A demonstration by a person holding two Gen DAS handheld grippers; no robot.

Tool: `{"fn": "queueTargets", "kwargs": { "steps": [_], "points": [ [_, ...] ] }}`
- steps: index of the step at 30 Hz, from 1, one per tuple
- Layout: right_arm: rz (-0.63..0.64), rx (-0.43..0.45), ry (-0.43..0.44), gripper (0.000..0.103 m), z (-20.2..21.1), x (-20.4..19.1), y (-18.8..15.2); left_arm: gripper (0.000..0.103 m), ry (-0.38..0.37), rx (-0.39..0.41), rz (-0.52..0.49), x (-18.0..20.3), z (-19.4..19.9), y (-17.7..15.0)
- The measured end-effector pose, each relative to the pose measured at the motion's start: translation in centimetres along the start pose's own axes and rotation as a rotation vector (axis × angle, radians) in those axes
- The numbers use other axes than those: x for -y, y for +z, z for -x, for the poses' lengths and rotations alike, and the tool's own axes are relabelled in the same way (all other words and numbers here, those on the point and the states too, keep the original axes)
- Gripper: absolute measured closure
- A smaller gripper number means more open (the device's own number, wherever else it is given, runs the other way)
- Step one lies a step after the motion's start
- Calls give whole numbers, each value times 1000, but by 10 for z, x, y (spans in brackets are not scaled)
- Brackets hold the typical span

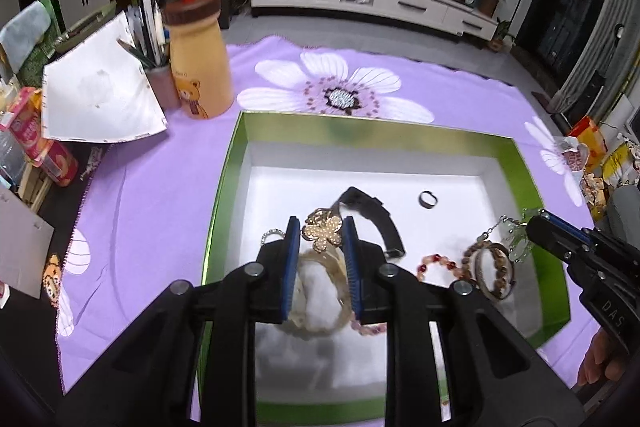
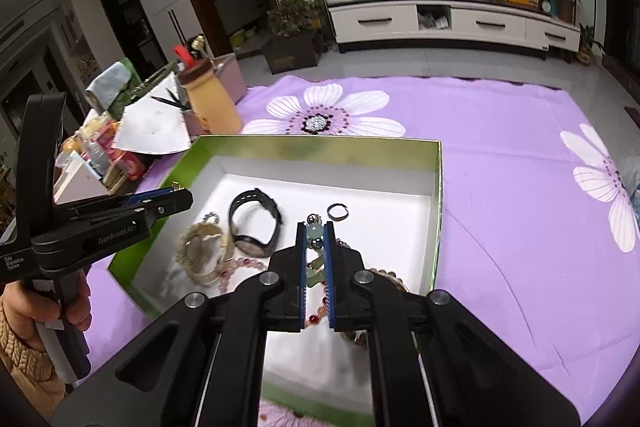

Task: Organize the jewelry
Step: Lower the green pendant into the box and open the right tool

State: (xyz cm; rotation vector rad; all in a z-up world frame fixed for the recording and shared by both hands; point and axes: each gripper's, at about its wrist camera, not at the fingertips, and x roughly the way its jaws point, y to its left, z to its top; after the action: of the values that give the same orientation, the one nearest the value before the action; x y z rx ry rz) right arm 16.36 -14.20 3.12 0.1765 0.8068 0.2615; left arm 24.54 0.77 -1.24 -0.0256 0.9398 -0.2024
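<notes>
Lower centre of frame: left gripper (image 1: 322, 233) pinching butterfly ornament (image 1: 323, 231) over green-walled box (image 1: 516, 163); far box floor bare around ring (image 1: 427, 199). Right gripper (image 2: 315, 233) clamps bead strand (image 2: 315, 227), hanging lengthwise between pads. Watch (image 2: 254, 223) lies centre-left.

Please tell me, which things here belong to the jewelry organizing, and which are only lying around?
Job: green box, watch, ring, butterfly piece in left gripper, bead strand in right gripper, wooden bracelet, red bracelet.

Lying about: bear bottle, pen cup, paper, snack packets.
</notes>
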Motion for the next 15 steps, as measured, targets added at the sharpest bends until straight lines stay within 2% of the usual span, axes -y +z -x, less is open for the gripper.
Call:
{"fn": "queueTargets", "kwargs": {
  "steps": [3, 4, 5, 6, 7, 9, 10, 11, 12, 14, 15],
  "points": [
    [-10, -22, -7, 96, -11, 2, 3, 82, -2, -36, 23, -6, -16, 5],
    [-10, -29, -7, 96, -14, 2, 3, 78, 5, -42, 25, -7, -19, 5],
    [-8, -41, -13, 93, -16, 2, 4, 73, 8, -48, 26, -7, -20, 5],
    [-9, -51, -19, 86, -18, 2, 4, 56, 9, -53, 29, -8, -21, 4],
    [-11, -56, -26, 84, -17, 3, 5, 45, 7, -51, 31, -8, -20, 4],
    [-7, -63, -35, 81, -14, 2, 5, 41, 9, -42, 23, -7, -13, 2],
    [-5, -64, -38, 78, -11, 1, 6, 32, 15, -40, 21, -7, -10, 3],
    [-2, -68, -48, 67, -5, -1, 7, 26, 27, -37, 20, -6, -4, 3],
    [-1, -71, -56, 52, 1, -2, 9, 26, 27, -31, 17, -5, 2, 3],
    [1, -76, -68, 34, 15, -6, 14, 16, 31, -27, 14, -3, 15, 7],
    [8, -80, -72, 27, 22, -9, 18, 5, 41, -29, 14, -2, 22, 8]
  ]
}}
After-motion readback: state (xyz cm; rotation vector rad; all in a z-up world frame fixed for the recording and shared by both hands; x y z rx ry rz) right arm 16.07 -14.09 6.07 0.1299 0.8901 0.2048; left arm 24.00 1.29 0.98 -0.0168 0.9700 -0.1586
